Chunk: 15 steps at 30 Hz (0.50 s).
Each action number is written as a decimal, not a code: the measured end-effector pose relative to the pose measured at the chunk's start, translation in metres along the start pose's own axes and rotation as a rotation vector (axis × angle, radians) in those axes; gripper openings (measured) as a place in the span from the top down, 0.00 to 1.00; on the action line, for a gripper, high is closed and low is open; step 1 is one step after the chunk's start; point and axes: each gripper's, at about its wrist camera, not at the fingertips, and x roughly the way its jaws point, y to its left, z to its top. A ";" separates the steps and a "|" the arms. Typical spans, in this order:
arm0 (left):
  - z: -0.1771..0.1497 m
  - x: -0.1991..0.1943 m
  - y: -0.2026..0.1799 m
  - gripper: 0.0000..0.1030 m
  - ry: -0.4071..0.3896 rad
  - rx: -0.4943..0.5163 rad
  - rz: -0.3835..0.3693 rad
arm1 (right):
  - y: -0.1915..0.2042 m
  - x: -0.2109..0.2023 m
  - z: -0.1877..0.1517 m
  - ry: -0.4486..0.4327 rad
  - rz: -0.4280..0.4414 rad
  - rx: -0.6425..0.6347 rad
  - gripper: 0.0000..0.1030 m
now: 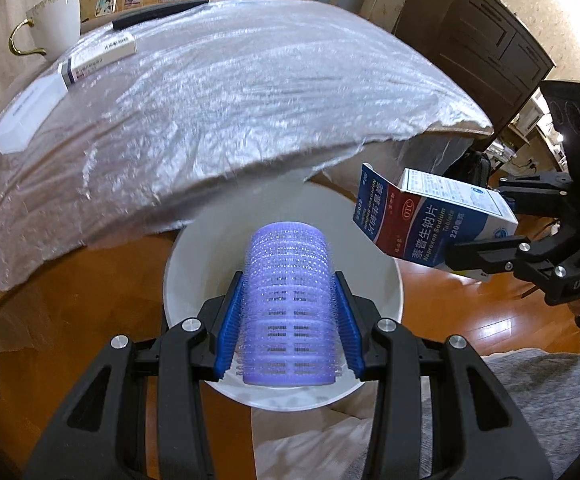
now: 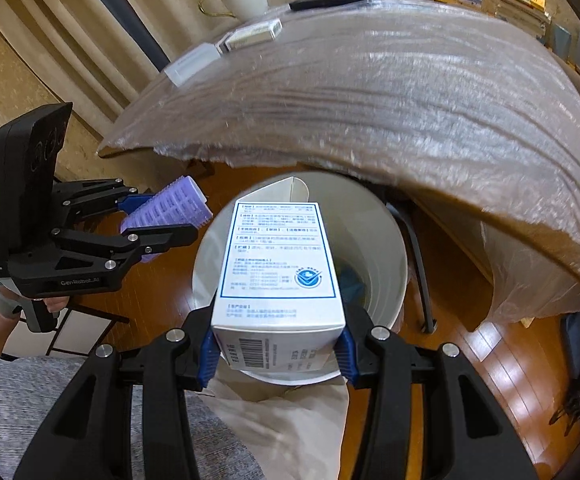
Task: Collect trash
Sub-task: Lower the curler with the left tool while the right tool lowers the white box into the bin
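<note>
My left gripper (image 1: 288, 312) is shut on a purple hair roller (image 1: 290, 300), its blue pads pressed to both sides. The roller hangs over the mouth of a white bin (image 1: 385, 304) on the wooden floor. My right gripper (image 2: 276, 354) is shut on a blue and white medicine box (image 2: 278, 268) with its flap open, held above the same white bin (image 2: 385, 248). In the left wrist view the medicine box (image 1: 429, 220) and the right gripper (image 1: 485, 224) sit at the right. The right wrist view shows the roller (image 2: 166, 210) in the left gripper (image 2: 170, 216) at the left.
A table under clear plastic sheet (image 1: 250, 92) overhangs the bin's far side. On it lie small boxes (image 1: 98, 58), a black flat object (image 1: 158, 12) and a white cup (image 1: 56, 20). A person's grey trouser leg (image 2: 30, 400) and a pale cloth (image 2: 290, 424) are near the bin.
</note>
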 end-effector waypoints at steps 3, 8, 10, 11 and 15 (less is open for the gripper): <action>-0.004 0.008 0.001 0.57 0.015 -0.005 0.006 | 0.000 0.010 -0.002 0.021 -0.012 -0.004 0.55; -0.008 0.024 0.004 0.57 0.044 -0.013 0.011 | -0.003 0.027 -0.003 0.049 -0.020 0.004 0.55; -0.008 0.031 0.005 0.57 0.052 -0.019 0.012 | -0.003 0.037 -0.002 0.059 -0.028 0.010 0.55; -0.008 0.033 0.006 0.57 0.056 -0.021 0.015 | -0.005 0.041 -0.002 0.065 -0.029 0.017 0.55; -0.009 0.046 0.009 0.57 0.070 -0.033 0.024 | -0.004 0.057 0.001 0.078 -0.044 0.031 0.55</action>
